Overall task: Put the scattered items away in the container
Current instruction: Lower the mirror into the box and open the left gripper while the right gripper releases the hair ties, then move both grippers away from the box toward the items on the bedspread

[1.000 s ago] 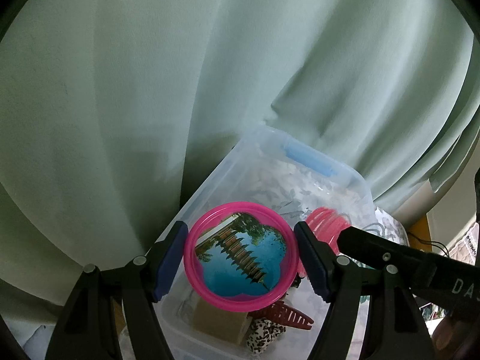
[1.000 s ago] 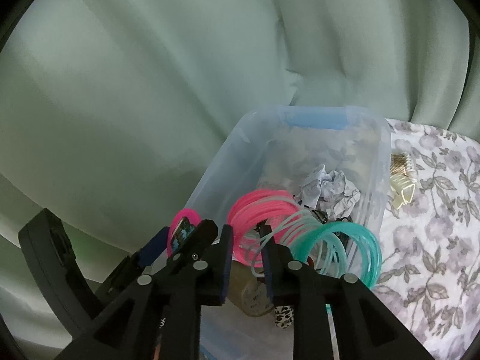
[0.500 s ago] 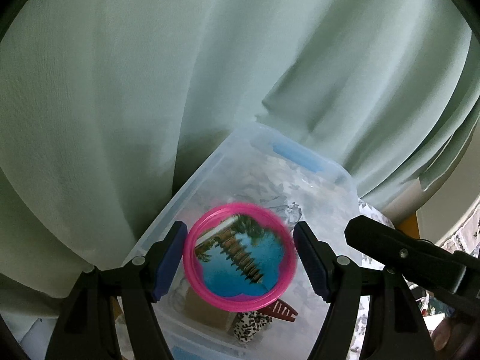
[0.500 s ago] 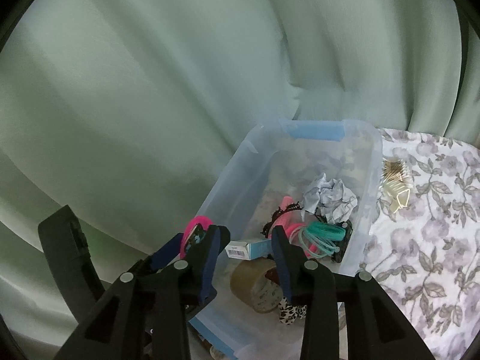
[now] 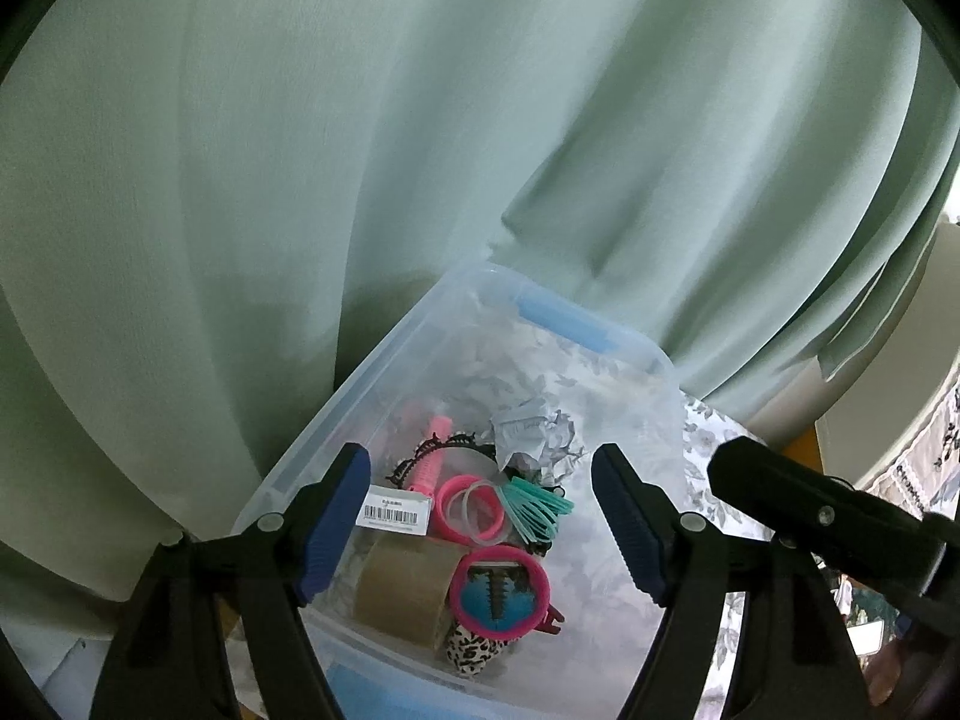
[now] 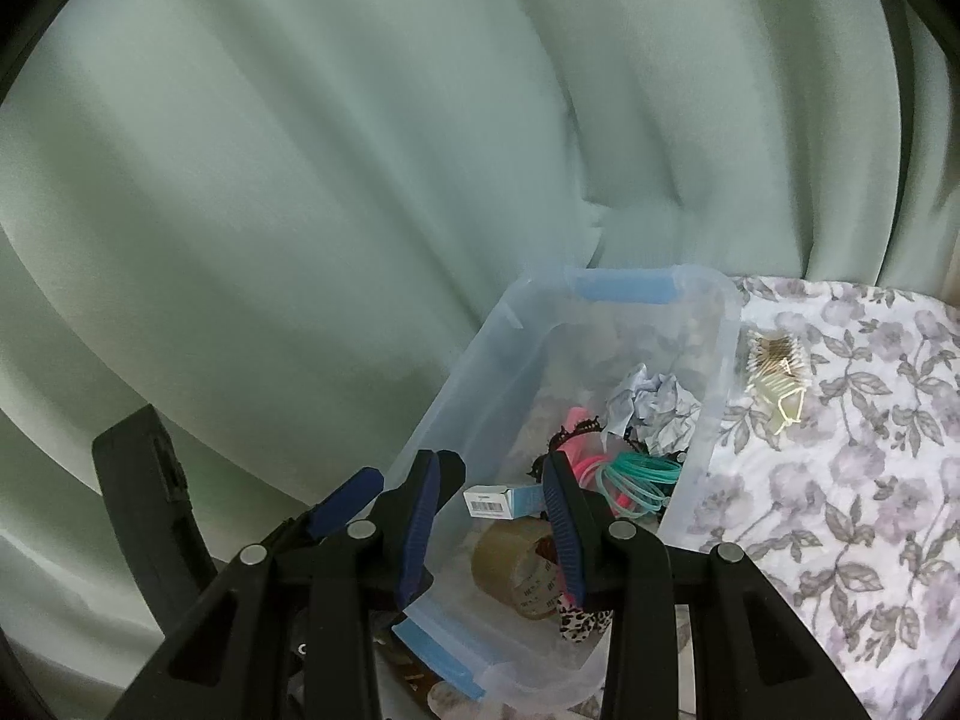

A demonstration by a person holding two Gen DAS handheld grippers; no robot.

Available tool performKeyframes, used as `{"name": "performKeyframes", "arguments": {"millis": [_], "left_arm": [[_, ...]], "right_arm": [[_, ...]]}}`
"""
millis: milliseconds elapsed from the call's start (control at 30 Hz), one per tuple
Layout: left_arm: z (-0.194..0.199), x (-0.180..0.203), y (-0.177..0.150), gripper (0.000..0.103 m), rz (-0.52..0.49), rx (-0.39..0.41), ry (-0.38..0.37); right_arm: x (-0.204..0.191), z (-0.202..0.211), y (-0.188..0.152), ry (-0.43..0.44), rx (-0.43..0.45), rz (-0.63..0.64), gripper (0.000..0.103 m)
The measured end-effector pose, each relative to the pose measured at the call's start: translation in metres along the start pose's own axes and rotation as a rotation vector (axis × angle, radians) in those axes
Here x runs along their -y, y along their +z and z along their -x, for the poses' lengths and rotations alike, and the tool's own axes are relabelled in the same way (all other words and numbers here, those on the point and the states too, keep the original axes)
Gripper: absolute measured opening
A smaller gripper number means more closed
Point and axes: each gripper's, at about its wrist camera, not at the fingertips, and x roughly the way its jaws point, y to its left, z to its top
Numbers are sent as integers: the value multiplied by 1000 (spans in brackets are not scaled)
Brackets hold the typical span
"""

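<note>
A clear plastic container (image 5: 384,360) with blue latches holds several items. A round pink-rimmed mirror (image 5: 500,594) lies in it on a roll of brown tape (image 5: 399,588), beside pink bands (image 5: 462,504) and teal bands (image 5: 534,510). My left gripper (image 5: 480,468) hangs above the container, its jaws opening with nothing between them. My right gripper (image 6: 498,474) is open over the container (image 6: 492,354), nothing between its fingers; the teal bands (image 6: 642,474) lie below it. A cream hair clip (image 6: 777,384) lies on the cloth outside.
Crumpled paper (image 5: 534,432), a barcoded small box (image 6: 504,498) and a leopard-print item (image 6: 579,624) are also inside. A pale green curtain (image 6: 300,180) hangs close behind. The floral tablecloth (image 6: 840,510) spreads to the right of the container.
The pink mirror has left the left jaws and now lies in the container. The right jaws have opened and the pink and teal bands have dropped in. Both grippers have risen.
</note>
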Motion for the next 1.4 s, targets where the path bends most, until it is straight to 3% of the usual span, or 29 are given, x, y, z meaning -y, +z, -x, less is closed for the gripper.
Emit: {"name": "performKeyframes", "arguments": {"millis": [400,500,567,700,900,1133,1300,1400], "left_arm": [[25,4,-5,77,52,25,64],[33,8,-7,77,43,41,70],[39,12,-8,77,34,51,74],[49,20,-10,77,14,70,83],[61,32,-15,77,-17,85,91],[69,48,-21,77,-58,96,103],[71,58,-26,78,-74,103,94],[71,63,-29,85,-71,109,59]], "right_arm": [[4,36,-21,33,60,4,39],[6,49,-27,46,93,-1,47],[8,58,-31,63,110,-9,59],[12,74,-38,79,138,-18,63],[20,91,-47,79,163,-40,77],[29,110,-56,88,201,-63,103],[37,122,-61,88,236,-79,103],[42,129,-67,82,264,-80,103]]}}
